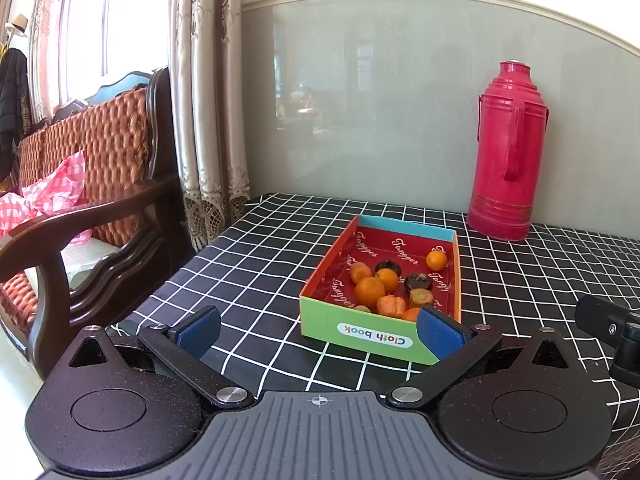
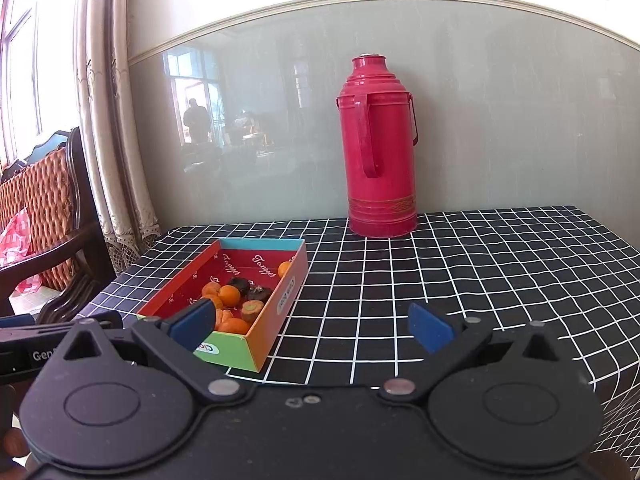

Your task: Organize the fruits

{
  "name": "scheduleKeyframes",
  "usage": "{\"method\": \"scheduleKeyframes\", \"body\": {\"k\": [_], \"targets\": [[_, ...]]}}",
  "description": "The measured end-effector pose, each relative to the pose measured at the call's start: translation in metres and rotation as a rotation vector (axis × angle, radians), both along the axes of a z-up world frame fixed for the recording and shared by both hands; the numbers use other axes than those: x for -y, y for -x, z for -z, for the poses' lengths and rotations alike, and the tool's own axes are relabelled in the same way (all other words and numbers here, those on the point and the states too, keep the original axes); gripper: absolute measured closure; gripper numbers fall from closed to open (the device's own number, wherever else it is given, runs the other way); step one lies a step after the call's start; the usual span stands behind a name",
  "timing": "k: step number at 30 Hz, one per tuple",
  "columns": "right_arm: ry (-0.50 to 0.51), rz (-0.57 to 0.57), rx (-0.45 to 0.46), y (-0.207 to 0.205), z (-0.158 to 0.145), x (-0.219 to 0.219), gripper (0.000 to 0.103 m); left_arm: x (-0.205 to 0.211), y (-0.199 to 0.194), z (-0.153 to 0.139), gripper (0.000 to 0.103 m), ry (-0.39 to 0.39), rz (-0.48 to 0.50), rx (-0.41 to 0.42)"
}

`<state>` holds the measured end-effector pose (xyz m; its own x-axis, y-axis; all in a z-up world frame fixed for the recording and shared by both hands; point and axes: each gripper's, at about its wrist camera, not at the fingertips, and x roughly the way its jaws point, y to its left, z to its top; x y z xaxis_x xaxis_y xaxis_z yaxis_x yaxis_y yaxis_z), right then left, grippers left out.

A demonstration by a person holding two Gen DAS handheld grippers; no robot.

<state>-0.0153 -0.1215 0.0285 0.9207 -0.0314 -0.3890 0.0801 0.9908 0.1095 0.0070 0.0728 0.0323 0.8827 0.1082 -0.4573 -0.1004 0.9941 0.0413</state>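
The fruits (image 1: 384,286) lie in the box (image 1: 372,336) on the desk (image 1: 248,264), straight ahead of our left hand-held gripper (image 1: 320,330), which is nearer and hangs released, holding nothing; the box runs lengthwise away from it. Our right hand-held gripper (image 2: 312,322), also spread and holding nothing, has the box ahead to its left; the red flask (image 2: 380,148) stands well behind, so we judge nothing blocks the way.

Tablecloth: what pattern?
Black tablecloth with a white grid of squares; clearest in the right wrist view.
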Motion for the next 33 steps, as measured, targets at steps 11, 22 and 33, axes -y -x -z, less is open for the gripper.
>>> {"method": "scheduleKeyframes", "body": {"k": [11,22,33], "targets": [[-0.001,-0.005,0.000,0.0002,0.0004,-0.0007,0.006,0.0023,-0.0010,-0.0002,0.000,-0.006,0.002,0.000],[0.006,-0.005,0.002,-0.0021,-0.0014,-0.0031,0.006,0.0034,-0.0010,-0.0024,0.000,-0.005,0.018,0.003],[0.017,0.008,0.003,-0.0036,-0.0025,0.0004,0.006,0.0023,-0.0022,-0.0046,0.000,0.009,0.021,0.040]]}}
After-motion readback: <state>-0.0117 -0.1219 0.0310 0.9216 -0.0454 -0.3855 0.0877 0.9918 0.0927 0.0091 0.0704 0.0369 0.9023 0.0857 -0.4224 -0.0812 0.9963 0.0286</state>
